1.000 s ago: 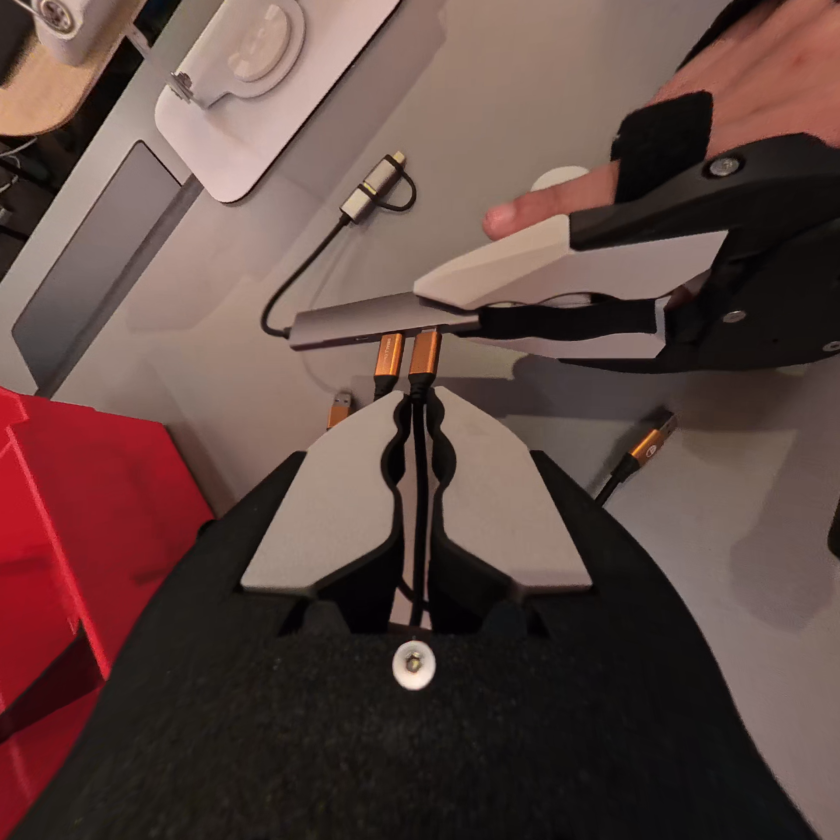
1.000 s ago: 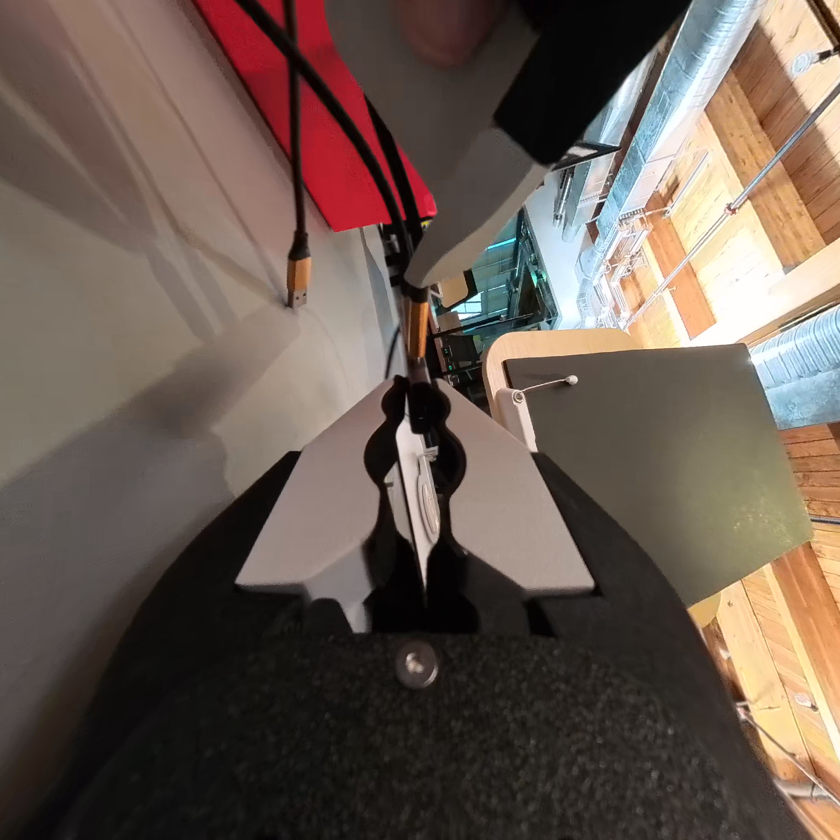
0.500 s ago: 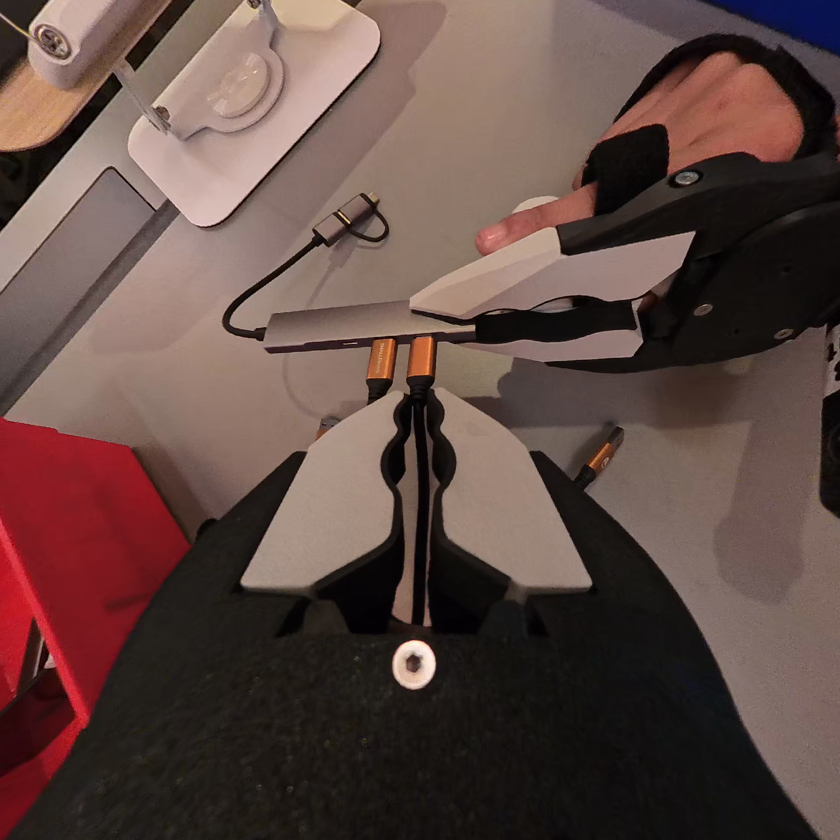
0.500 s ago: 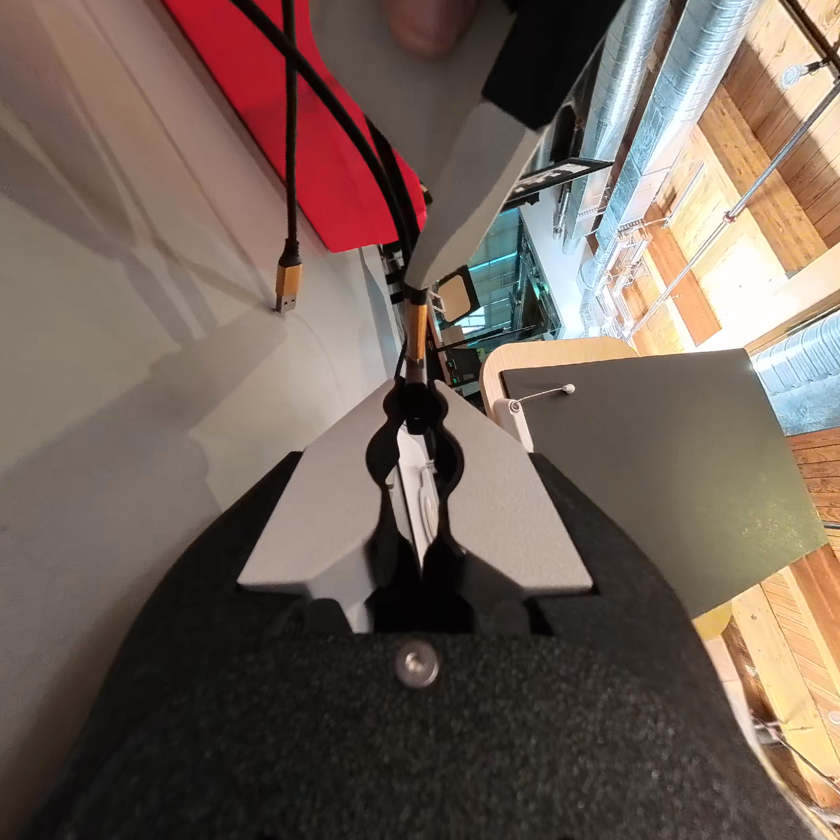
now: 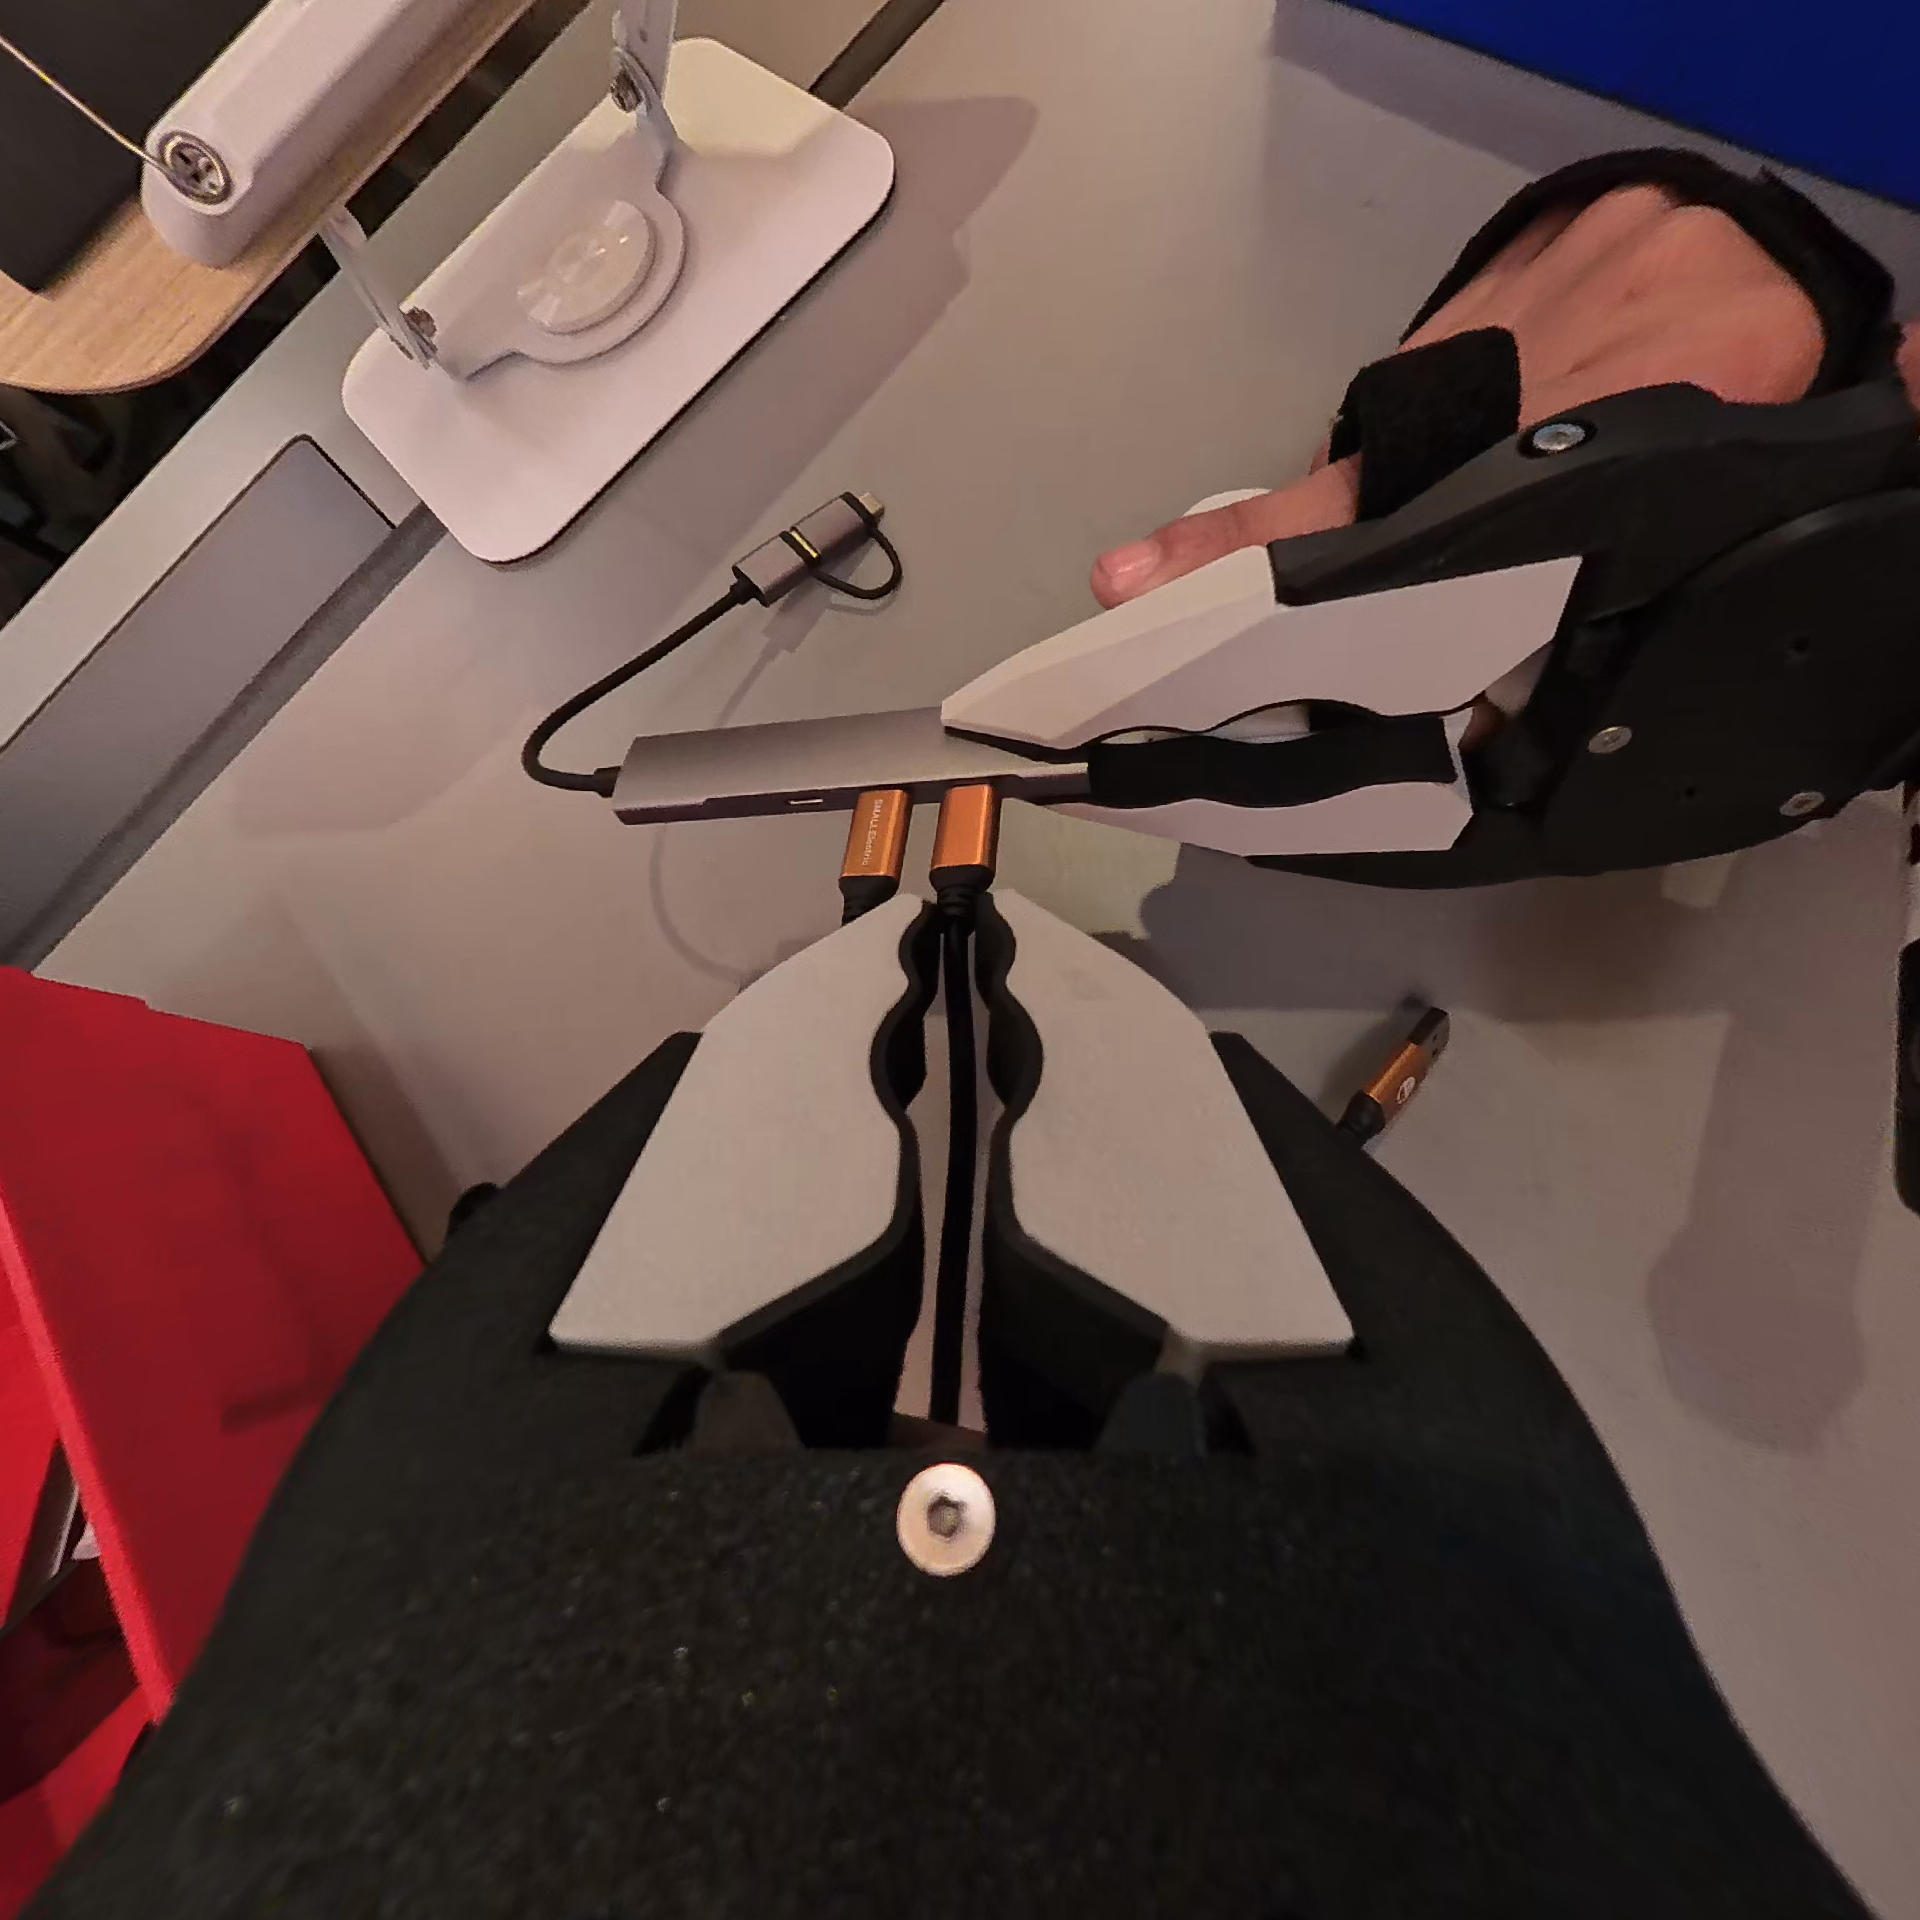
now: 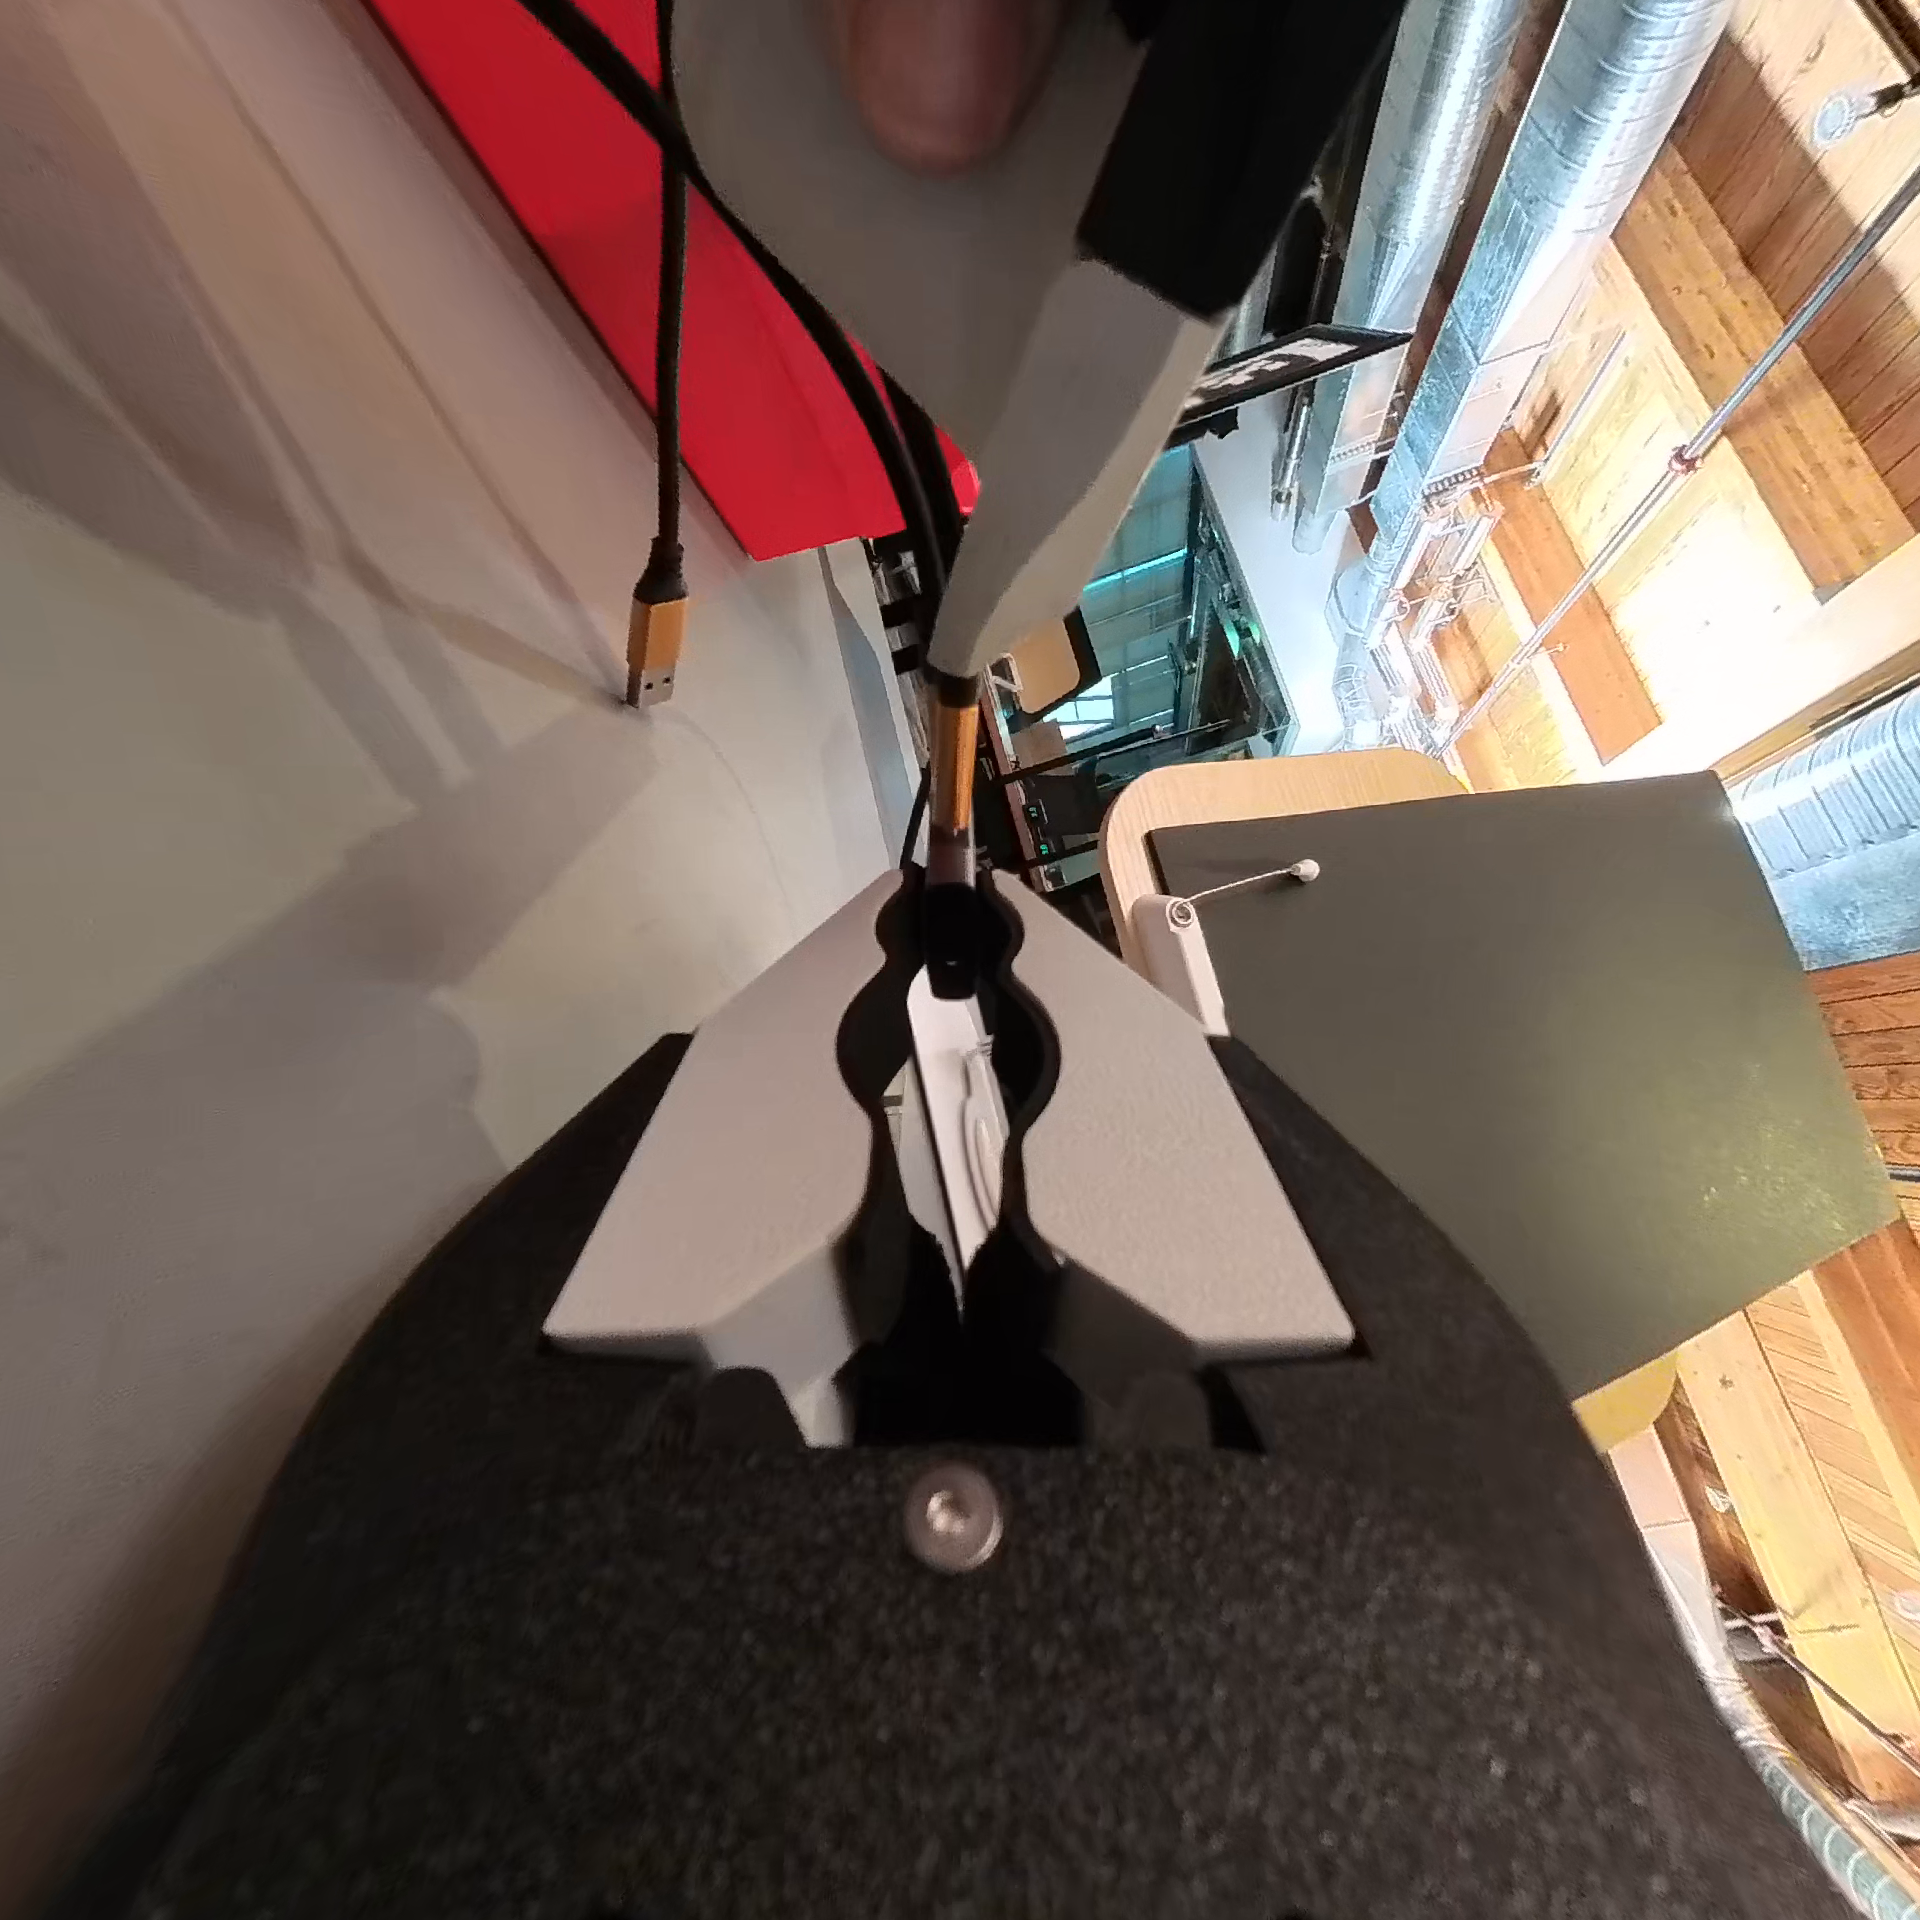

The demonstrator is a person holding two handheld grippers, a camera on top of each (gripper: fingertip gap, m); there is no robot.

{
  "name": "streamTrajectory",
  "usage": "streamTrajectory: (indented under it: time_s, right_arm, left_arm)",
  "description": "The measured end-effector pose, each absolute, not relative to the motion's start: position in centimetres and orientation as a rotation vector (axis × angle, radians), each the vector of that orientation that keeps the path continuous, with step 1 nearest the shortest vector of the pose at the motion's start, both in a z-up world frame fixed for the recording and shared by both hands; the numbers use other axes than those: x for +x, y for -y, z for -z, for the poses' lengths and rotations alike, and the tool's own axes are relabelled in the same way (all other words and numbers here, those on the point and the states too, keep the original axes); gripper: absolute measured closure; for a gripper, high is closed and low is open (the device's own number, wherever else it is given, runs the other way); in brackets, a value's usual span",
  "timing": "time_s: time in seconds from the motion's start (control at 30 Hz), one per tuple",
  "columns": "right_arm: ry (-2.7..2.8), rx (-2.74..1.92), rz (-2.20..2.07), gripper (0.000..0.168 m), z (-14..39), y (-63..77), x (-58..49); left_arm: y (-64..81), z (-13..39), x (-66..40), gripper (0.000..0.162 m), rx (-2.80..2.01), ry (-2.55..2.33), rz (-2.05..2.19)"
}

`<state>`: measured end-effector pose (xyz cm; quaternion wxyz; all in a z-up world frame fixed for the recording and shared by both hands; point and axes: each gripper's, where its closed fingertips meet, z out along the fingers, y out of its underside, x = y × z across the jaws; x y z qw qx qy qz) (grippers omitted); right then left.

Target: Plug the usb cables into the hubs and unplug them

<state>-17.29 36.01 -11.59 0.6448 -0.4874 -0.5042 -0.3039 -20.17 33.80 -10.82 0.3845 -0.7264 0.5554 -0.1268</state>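
— Grippers first: what did each one have?

— Left gripper [image 5: 951, 914] was pressed together on a black cable [image 5: 951, 1143] that ran down the slot between its fingers, just behind an orange plug [image 5: 964, 826] seated in a grey hub [image 5: 790, 764]. Right gripper [image 5: 1023, 753] was clamped on the hub's right end, one finger above and one below, with a person's hand [image 5: 1621, 312] strapped onto it.

— And the hub itself?

— Held level above the grey tabletop [image 5: 1091, 312], roughly mid-table. A second orange plug [image 5: 876, 836] sat in it just left of the first. Its own short lead [image 5: 623, 686] curled off the left end to a small adapter [image 5: 805, 551] lying on the tabletop.

— Anything else nearby?

— A loose orange-collared plug [image 5: 1397, 1081] lay toward the right edge, well apart from the hub. A white stand base [image 5: 665, 343] stood near the far edge — and a red box [image 5: 156, 1195] at the left.

— From the right wrist view?

— Its fingers closed on the hub [image 6: 961, 1122] edge-on, the orange plug [image 6: 954, 769] just beyond their tips.
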Motion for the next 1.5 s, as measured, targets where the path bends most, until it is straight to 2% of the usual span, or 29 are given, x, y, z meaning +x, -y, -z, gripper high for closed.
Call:
streamTrajectory:
  time_s: [0.33,0.67,0.83,1.17,1.37,1.5]
  right_arm:
    - [1.12,-1.119,0.704,0.161,11.2,-36.1,-16.9]
    - [1.155,-1.072,0.627,0.161,11.5,-35.5,-17.8]
    - [1.171,-1.012,0.583,0.153,11.3,-34.7,-18.2]
    - [1.223,-1.001,0.374,0.162,11.8,-33.1,-19.7]
    - [1.216,-1.003,0.542,0.162,11.5,-33.8,-19.5]
    - [1.177,-1.015,0.565,0.162,10.9,-34.2,-18.9]
  left_arm:
    - [-33.6,12.0,-19.8,0.156,-1.849,-1.417,0.329]
    - [-33.7,10.2,-20.3,0.156,-1.789,-1.436,0.438]
    - [-32.6,10.3,-21.0,0.156,-1.758,-1.535,0.567]
    - [-31.4,10.4,-22.5,0.156,-1.73,-1.657,0.654]
    - [-30.7,10.4,-21.9,0.156,-1.723,-1.628,0.737]
    - [-30.8,10.2,-21.1,0.156,-1.681,-1.615,0.63]
